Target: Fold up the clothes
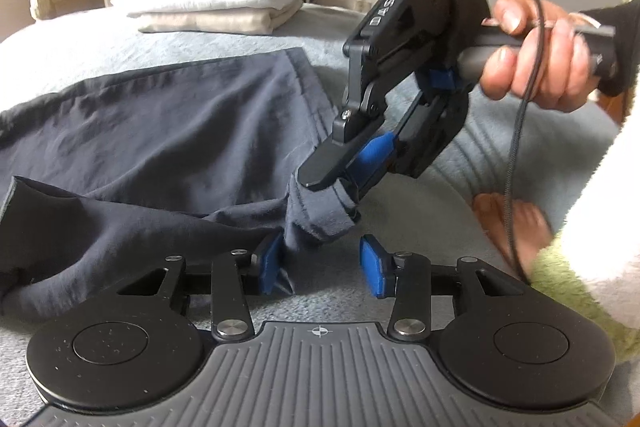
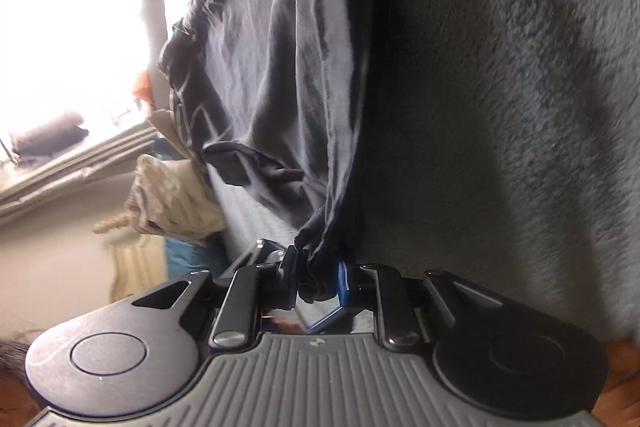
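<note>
Support: a bed (image 1: 168, 39), covered by a fluffy grey-blue blanket (image 2: 500, 107) over all its visible top.
Blanket surface: soft pile, with some shallow folds near the right side.
Dark garment (image 1: 160, 131): a navy piece of clothing lies spread on the blanket, wrinkled; one corner is lifted from the bed and bunched.
Folded pile (image 1: 216, 3): white and cream folded linens are stacked on the far part of the bed, well apart from the dark garment.
Foot (image 1: 516, 223): a bare foot of the person rests on the blanket at the right side.
</note>
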### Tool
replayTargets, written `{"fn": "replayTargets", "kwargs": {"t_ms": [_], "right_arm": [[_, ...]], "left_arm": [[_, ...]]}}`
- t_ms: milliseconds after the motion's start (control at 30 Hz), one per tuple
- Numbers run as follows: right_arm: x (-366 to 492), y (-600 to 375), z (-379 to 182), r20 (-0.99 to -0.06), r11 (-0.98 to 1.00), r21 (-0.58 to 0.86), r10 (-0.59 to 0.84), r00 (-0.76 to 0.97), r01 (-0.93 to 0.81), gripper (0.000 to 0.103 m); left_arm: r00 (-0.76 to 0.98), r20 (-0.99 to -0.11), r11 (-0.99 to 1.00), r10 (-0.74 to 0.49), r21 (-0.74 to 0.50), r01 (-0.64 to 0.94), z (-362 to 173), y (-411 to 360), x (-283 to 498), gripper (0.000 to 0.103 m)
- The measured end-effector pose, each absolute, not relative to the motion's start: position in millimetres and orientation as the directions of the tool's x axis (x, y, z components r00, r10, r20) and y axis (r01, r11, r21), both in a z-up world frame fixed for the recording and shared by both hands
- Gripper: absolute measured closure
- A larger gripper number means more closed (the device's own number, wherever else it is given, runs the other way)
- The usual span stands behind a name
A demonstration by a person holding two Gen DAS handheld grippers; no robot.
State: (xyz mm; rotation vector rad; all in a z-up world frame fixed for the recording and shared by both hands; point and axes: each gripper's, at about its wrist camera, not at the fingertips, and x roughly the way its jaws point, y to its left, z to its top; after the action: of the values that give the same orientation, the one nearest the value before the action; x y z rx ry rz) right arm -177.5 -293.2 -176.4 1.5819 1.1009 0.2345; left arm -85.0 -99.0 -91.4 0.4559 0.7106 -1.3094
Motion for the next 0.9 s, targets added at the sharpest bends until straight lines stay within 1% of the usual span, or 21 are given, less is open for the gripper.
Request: {"fn": "replayTargets", "kwargs": {"t_ms": [67, 100, 167, 233, 300, 333, 433, 500, 533, 567, 600, 733, 800, 833, 867, 900], "right_arm": [[-177.2, -290.6, -178.9, -0.366, 0.043, 0.857, 0.753, 0.547, 0.513, 0.083], [-178.0, -291.0, -179.1, -0.365, 0.042, 0.858, 0.751, 0.550, 0.512, 0.083], [-179.7, -292.0, -179.4, -0.363, 0.038, 0.859, 0.748, 0.556, 0.511, 0.081], [-185.0, -297.7, -175.4, -0.378, 0.048, 0.859, 0.731, 0.568, 0.510, 0.081], [-190.6, -305.1, -169.1, -0.409, 0.079, 0.857, 0.705, 0.579, 0.509, 0.080], [-193.6, -309.2, -165.8, -0.425, 0.094, 0.856, 0.690, 0.586, 0.509, 0.077], [-206.4, -329.2, -154.9, -0.489, 0.130, 0.840, 0.602, 0.631, 0.527, 0.055], [-211.0, -340.0, -149.4, -0.518, 0.148, 0.832, 0.550, 0.655, 0.534, 0.054], [-210.2, -343.2, -149.1, -0.523, 0.148, 0.831, 0.535, 0.663, 0.537, 0.048], [-209.1, -346.3, -149.2, -0.529, 0.148, 0.829, 0.521, 0.670, 0.539, 0.040], [-206.1, -347.5, -150.9, -0.533, 0.148, 0.827, 0.515, 0.672, 0.543, 0.040], [-188.5, -343.4, -155.4, -0.540, 0.163, 0.824, 0.516, 0.665, 0.543, 0.040], [-182.0, -345.0, -155.6, -0.551, 0.189, 0.820, 0.512, 0.659, 0.540, 0.047], [-179.5, -344.0, -153.9, -0.566, 0.211, 0.813, 0.505, 0.651, 0.543, 0.057], [-177.0, -343.0, -152.2, -0.581, 0.233, 0.805, 0.498, 0.644, 0.546, 0.071], [-174.7, -342.1, -150.7, -0.594, 0.253, 0.797, 0.490, 0.637, 0.549, 0.077]], "left_arm": [[0.128, -0.701, 0.240, -0.701, -0.063, 0.969, -92.2, -100.2, -86.4, 0.075], [0.139, -0.701, 0.251, -0.700, -0.059, 0.966, -92.3, -100.1, -86.0, 0.078], [0.152, -0.700, 0.275, -0.698, -0.066, 0.959, -92.1, -98.8, -83.4, 0.087], [0.160, -0.700, 0.295, -0.696, -0.075, 0.953, -91.5, -97.6, -80.4, 0.091], [0.161, -0.700, 0.304, -0.696, -0.083, 0.949, -90.9, -97.3, -77.9, 0.092], [0.162, -0.700, 0.304, -0.696, -0.083, 0.949, -90.7, -97.3, -78.0, 0.093], [0.161, -0.699, 0.303, -0.696, -0.083, 0.949, -90.4, -97.0, -78.6, 0.093], [0.159, -0.699, 0.302, -0.698, -0.086, 0.949, -90.6, -96.4, -78.7, 0.093], [0.158, -0.698, 0.302, -0.698, -0.087, 0.949, -90.7, -96.1, -78.7, 0.093], [0.157, -0.698, 0.303, -0.699, -0.091, 0.949, -90.9, -96.1, -78.2, 0.093], [0.157, -0.697, 0.303, -0.699, -0.091, 0.949, -90.9, -96.1, -78.4, 0.093], [0.157, -0.695, 0.301, -0.702, -0.090, 0.949, -90.2, -95.8, -79.2, 0.093], [0.155, -0.690, 0.304, -0.707, -0.100, 0.947, -89.5, -94.8, -78.5, 0.093], [0.150, -0.686, 0.307, -0.712, -0.111, 0.945, -89.0, -93.9, -77.2, 0.093], [0.146, -0.681, 0.310, -0.717, -0.124, 0.943, -88.4, -92.9, -75.8, 0.094], [0.140, -0.674, 0.310, -0.725, -0.138, 0.941, -87.3, -91.3, -74.4, 0.094]]}}
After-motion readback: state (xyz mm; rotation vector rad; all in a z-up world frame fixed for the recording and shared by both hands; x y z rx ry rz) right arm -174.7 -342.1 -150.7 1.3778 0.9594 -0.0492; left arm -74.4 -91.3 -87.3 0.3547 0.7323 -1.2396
